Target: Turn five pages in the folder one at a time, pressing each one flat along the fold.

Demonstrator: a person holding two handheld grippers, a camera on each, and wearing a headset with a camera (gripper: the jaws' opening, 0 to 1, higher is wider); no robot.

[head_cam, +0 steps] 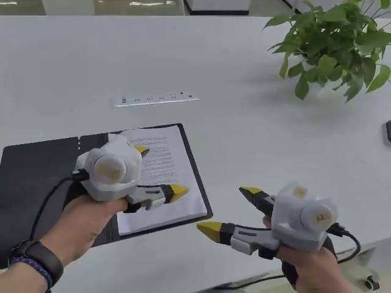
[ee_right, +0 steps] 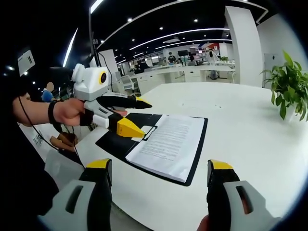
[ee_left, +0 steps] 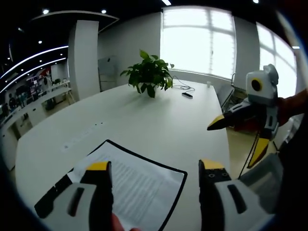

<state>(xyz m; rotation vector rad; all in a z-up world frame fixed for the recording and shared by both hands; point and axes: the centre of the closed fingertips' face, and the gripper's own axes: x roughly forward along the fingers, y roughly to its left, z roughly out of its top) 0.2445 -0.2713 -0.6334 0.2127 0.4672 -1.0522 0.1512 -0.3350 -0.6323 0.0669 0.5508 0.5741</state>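
A black folder [head_cam: 36, 165] lies open on the white table [head_cam: 275, 122], its right half holding a white printed page [head_cam: 164, 171]. My left gripper [head_cam: 160, 171] hovers over that page, open, with nothing between its yellow-tipped jaws. My right gripper [head_cam: 229, 210] is also open and empty, held above the bare table to the right of the folder near the front edge. In the left gripper view the page [ee_left: 134, 178] sits below my own jaws and the right gripper [ee_left: 238, 139] is at the right. The right gripper view shows the page [ee_right: 173, 144] and the left gripper [ee_right: 137, 115] above the folder.
A leafy potted plant [head_cam: 333, 43] stands at the far right of the table. A flush power strip [head_cam: 156, 98] lies beyond the folder. A small dark object [head_cam: 388, 131] sits at the right edge. The table's front edge runs close under my right hand.
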